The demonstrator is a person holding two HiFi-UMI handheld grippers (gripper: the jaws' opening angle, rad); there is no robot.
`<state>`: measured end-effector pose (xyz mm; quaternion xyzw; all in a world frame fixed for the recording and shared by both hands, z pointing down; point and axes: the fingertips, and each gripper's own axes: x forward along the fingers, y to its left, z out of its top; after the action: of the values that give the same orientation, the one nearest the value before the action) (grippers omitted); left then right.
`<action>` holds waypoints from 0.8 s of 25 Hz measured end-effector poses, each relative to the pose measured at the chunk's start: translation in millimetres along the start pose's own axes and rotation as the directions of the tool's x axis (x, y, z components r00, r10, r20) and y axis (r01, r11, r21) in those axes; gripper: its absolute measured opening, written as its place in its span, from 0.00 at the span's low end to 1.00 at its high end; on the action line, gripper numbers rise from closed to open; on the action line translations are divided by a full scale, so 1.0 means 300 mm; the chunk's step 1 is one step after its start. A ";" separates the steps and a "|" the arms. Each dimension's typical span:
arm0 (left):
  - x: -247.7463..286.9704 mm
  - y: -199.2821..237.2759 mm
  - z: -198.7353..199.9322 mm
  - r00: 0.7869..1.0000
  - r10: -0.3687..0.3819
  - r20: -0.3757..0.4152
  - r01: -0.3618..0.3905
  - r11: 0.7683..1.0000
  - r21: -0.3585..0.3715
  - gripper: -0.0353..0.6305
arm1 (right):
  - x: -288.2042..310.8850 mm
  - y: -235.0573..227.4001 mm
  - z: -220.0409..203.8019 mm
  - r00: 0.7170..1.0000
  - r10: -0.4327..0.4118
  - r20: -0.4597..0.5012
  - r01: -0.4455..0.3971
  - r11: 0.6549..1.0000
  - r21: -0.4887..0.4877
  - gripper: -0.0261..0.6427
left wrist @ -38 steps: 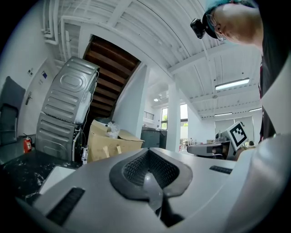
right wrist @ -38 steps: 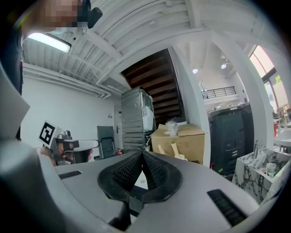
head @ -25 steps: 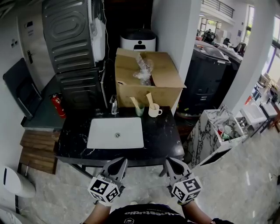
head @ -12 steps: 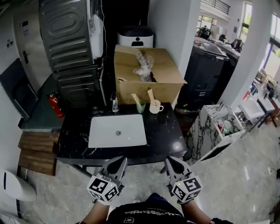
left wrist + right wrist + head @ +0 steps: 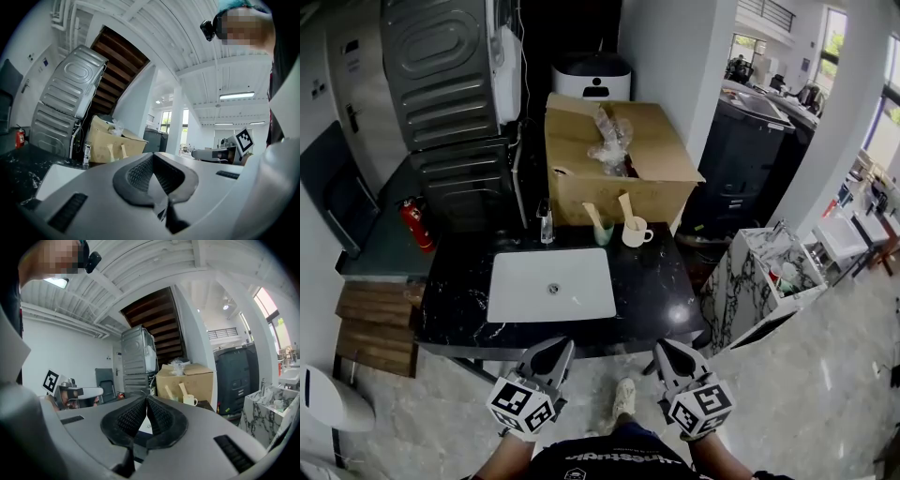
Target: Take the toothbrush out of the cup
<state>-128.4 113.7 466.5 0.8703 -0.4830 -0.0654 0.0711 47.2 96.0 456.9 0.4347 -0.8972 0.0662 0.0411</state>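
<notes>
At the back of the black counter (image 5: 652, 291) stand a white mug (image 5: 633, 234) and a green cup (image 5: 602, 235), each with a pale toothbrush leaning in it, one (image 5: 625, 208) in the mug and one (image 5: 592, 217) in the green cup. The right gripper view shows the mug (image 5: 190, 400) far ahead. My left gripper (image 5: 554, 350) and right gripper (image 5: 667, 350) hover side by side before the counter's near edge, well short of the cups. Both are shut with nothing between the jaws, as the left gripper (image 5: 152, 158) and the right gripper (image 5: 146, 399) show in their own views.
A white sink basin (image 5: 551, 284) fills the counter's middle, with a tap (image 5: 546, 223) behind it. A cardboard box (image 5: 619, 159) stands right behind the cups. A marble-patterned cabinet (image 5: 759, 281) is at the right, a fire extinguisher (image 5: 417, 225) at the left.
The counter has drawn slightly nearer in the head view, and a shoe now shows on the floor between the grippers. Both grippers stay shut and empty.
</notes>
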 end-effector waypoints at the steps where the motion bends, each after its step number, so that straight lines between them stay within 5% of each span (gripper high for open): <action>1: 0.012 0.008 0.003 1.000 0.002 -0.001 -0.002 1.000 0.001 0.08 | 0.017 -0.008 0.000 1.000 0.006 -0.002 -0.006 1.000 0.001 0.10; 20: 0.626 0.265 0.081 0.997 0.075 0.013 -0.075 0.997 0.004 0.08 | 0.494 -0.499 0.153 0.996 0.082 0.017 -0.082 0.997 0.011 0.10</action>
<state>-100.4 -89.1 449.1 0.8514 -0.5158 -0.0670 0.0683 72.1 -117.7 443.6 0.3981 -0.9142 0.0696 0.0285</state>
